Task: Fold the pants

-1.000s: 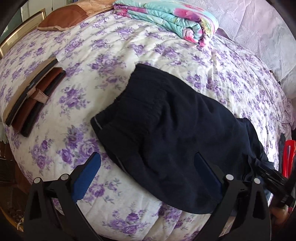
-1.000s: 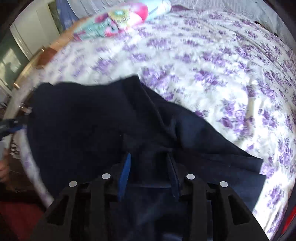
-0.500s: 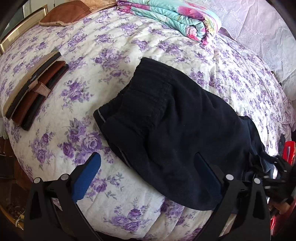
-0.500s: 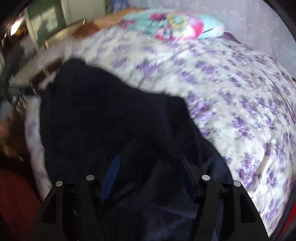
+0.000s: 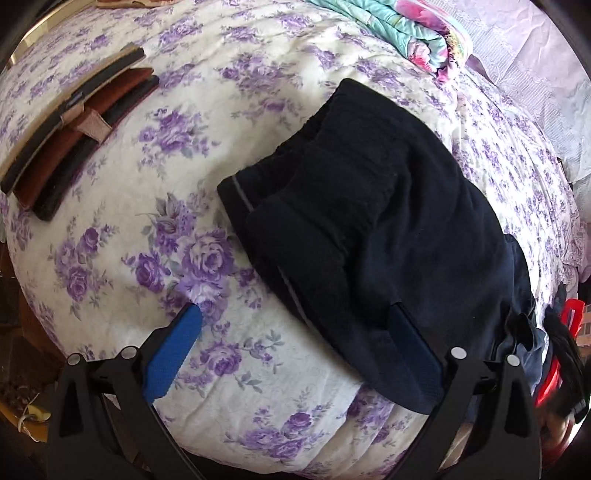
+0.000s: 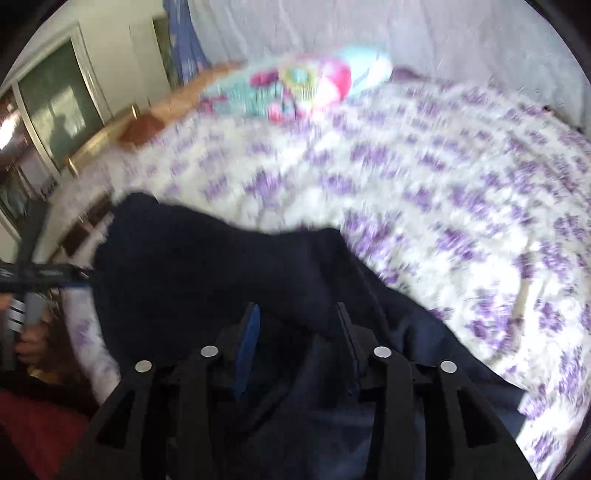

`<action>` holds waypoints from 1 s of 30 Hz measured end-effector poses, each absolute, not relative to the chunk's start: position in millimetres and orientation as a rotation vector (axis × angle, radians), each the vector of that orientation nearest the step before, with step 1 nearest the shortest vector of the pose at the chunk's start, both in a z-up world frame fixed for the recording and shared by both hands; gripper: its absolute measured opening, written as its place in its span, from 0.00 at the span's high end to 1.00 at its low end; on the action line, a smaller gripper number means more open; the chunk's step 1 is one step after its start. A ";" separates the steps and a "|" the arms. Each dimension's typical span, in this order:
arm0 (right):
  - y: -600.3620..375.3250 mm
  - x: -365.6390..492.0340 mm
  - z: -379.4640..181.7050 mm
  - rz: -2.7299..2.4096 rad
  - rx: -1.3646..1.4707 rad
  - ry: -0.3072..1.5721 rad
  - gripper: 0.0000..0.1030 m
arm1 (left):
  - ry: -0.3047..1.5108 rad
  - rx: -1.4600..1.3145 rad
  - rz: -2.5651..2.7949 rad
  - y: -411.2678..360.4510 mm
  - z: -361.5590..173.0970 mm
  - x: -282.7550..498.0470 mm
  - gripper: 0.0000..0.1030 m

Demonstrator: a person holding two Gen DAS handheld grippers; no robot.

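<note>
Dark navy pants (image 5: 388,229) lie bunched on the floral bed, waistband toward the far left. My left gripper (image 5: 295,332) is open and empty above the bed's near edge; its right finger (image 5: 413,350) hovers over the pants' near edge. In the blurred right wrist view, my right gripper (image 6: 295,325) is shut on a fold of the pants (image 6: 221,273) and holds it lifted over the bed. The right gripper also shows at the right edge of the left wrist view (image 5: 561,354).
Folded brown and black items (image 5: 74,136) lie at the bed's left side. A folded colourful quilt (image 5: 406,33) sits at the far end, also in the right wrist view (image 6: 295,88). The floral bedspread (image 5: 184,240) drops off at the near edge.
My right gripper opened half a second ago, then closed on the pants fabric and swung up, blurring the view. The left gripper moved slightly closer over the bed.
</note>
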State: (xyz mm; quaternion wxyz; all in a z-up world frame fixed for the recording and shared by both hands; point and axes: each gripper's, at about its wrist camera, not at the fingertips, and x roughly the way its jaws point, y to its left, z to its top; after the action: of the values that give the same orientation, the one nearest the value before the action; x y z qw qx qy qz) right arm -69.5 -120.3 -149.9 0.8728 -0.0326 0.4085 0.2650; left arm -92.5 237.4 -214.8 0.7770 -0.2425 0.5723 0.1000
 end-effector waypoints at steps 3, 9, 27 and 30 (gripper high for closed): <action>-136.1 -84.8 -184.8 0.508 -0.068 0.986 0.24 | 1.223 -0.571 0.217 242.4 -218.1 -90.3 0.05; -138.6 -98.1 -198.5 0.453 -0.121 1.004 0.21 | 1.150 -0.623 0.233 257.7 -220.7 -66.4 0.05; -146.1 -101.4 -208.3 0.290 -0.200 1.125 0.07 | 1.029 -0.472 0.280 253.0 -220.4 -52.5 0.04; -157.1 -106.3 -176.2 0.272 -0.092 1.004 0.09 | 1.028 -0.467 0.263 254.6 -220.9 -52.4 0.04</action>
State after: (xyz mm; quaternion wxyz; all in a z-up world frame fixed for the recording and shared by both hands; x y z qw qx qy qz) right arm -106.3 -157.1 -176.2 0.8667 -0.0442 0.4796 0.1300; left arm -52.4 254.6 -220.9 0.8366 -0.2209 0.4858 0.1242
